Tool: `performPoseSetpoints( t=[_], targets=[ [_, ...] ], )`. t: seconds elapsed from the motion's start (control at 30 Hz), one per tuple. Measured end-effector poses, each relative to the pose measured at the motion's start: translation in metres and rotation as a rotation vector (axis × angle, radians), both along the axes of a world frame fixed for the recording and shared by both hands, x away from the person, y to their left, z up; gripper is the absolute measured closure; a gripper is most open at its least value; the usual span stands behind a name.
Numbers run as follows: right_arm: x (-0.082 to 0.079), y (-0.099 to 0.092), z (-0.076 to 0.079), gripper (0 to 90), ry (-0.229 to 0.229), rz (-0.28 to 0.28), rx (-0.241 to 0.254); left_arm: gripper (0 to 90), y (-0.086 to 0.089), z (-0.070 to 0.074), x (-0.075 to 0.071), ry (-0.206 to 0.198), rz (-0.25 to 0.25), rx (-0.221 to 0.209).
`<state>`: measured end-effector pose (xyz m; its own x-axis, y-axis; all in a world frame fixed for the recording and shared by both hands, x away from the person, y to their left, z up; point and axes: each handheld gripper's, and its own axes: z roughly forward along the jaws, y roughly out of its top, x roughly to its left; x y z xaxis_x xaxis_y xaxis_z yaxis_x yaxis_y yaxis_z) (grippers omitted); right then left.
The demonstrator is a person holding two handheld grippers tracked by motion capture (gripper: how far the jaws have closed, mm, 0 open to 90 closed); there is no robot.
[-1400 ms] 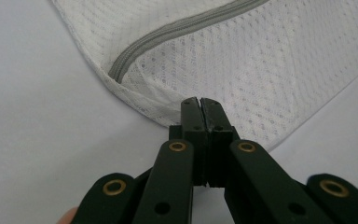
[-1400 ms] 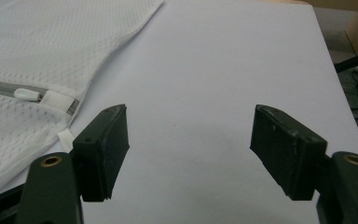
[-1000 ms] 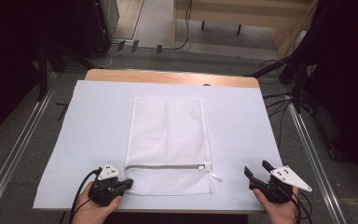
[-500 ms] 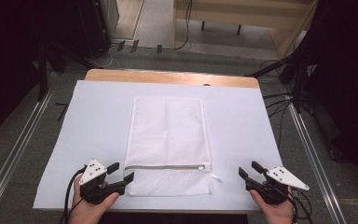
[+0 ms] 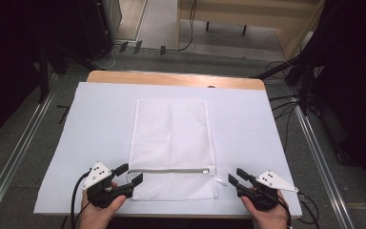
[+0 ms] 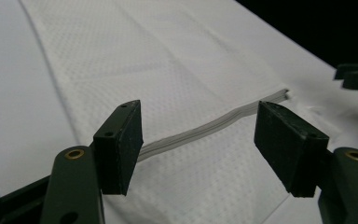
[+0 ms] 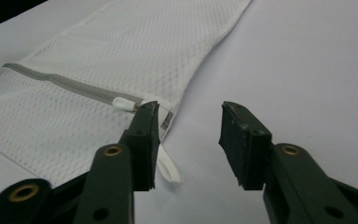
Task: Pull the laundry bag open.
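Note:
A white mesh laundry bag (image 5: 172, 143) lies flat on the white table cover, its grey zipper (image 5: 169, 171) running across near the front edge. My left gripper (image 5: 128, 173) is open at the bag's front left corner, jaws straddling the zipper's left end (image 6: 186, 133) just above the mesh. My right gripper (image 5: 235, 175) is open just right of the bag's front right corner. In the right gripper view the zipper slider (image 7: 123, 103) and its white pull tab (image 7: 168, 165) lie beside the left jaw, and the space between the jaws holds nothing.
The white cover (image 5: 267, 129) spans most of the wooden table (image 5: 171, 78). Metal rails (image 5: 9, 167) run along both sides on the floor. Cables (image 5: 286, 102) and dark equipment stand beyond the far and right edges.
Both grippers have slid inward toward the bag's front corners. The left one turned and now has its jaws over the zipper's left end.

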<state>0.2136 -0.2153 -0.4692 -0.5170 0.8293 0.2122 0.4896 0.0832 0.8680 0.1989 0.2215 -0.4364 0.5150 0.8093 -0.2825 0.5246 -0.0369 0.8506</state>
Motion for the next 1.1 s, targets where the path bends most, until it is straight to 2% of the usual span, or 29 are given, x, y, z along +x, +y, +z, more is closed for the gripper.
performPoseSetpoints(
  t=[0.13, 0.2, 0.23, 0.27, 0.33, 0.43, 0.47, 0.57, 0.67, 0.7, 0.8, 0.83, 0.87, 0.9, 0.93, 1.03, 1.1],
  targets=[
    [0.004, 0.003, -0.004, 58.9, 0.065, 0.004, 0.026, 34.8, -0.012, 0.001, 0.001, 0.002, -0.022, 0.021],
    [0.006, 0.006, -0.007, 58.5, 0.088, 0.01, 0.004, 36.5, -0.028, 0.001, 0.006, 0.008, -0.04, 0.05],
    [0.006, 0.006, -0.007, 58.5, 0.088, 0.01, 0.004, 37.3, -0.028, 0.001, 0.006, 0.008, -0.04, 0.05],
    [0.006, 0.01, -0.009, 58.9, 0.118, 0.042, -0.015, 38.5, -0.035, 0.002, 0.009, 0.005, -0.045, 0.061],
    [0.006, 0.014, -0.009, 60.0, 0.126, 0.054, -0.03, 40.9, -0.05, 0.003, 0.016, 0.014, -0.063, 0.086],
    [0.01, 0.016, -0.006, 59.8, 0.132, 0.067, -0.011, 43.1, -0.06, 0.004, 0.023, 0.022, -0.079, 0.089],
    [0.014, 0.017, 0.001, 59.7, 0.142, 0.075, -0.027, 43.7, -0.07, 0.005, 0.029, 0.032, -0.091, 0.107],
    [0.016, 0.017, 0.007, 59.7, 0.149, 0.072, -0.036, 45.2, -0.079, 0.006, 0.037, 0.032, -0.099, 0.117],
    [0.022, 0.019, 0.013, 56.9, 0.196, 0.081, -0.055, 47.6, -0.095, 0.007, 0.05, 0.045, -0.123, 0.114],
    [0.024, 0.019, 0.013, 55.5, 0.195, 0.083, -0.065, 47.7, -0.099, 0.006, 0.053, 0.05, -0.126, 0.114],
    [0.026, 0.02, 0.009, 55.7, 0.206, 0.069, -0.024, 49.9, -0.111, -0.003, 0.057, 0.076, -0.153, 0.125],
    [0.027, 0.022, 0.003, 55.7, 0.214, 0.056, 0.002, 52.3, -0.119, -0.008, 0.058, 0.083, -0.178, 0.13],
    [0.027, 0.022, 0.003, 55.7, 0.214, 0.056, 0.002, 53.9, -0.119, -0.008, 0.058, 0.083, -0.178, 0.13],
    [0.029, 0.028, -0.004, 52.8, 0.24, 0.092, -0.036, 56.3, -0.126, -0.011, 0.058, 0.083, -0.193, 0.134],
    [0.03, 0.031, -0.006, 52.8, 0.235, 0.097, -0.055, 57.7, -0.132, -0.013, 0.057, 0.083, -0.212, 0.139],
    [0.032, 0.035, -0.01, 50.5, 0.247, 0.106, -0.052, 60.8, -0.146, -0.02, 0.056, 0.082, -0.276, 0.166],
    [0.032, 0.038, -0.011, 48.7, 0.245, 0.116, -0.056, 63.5, -0.152, -0.027, 0.057, 0.106, -0.292, 0.187]
  ],
)
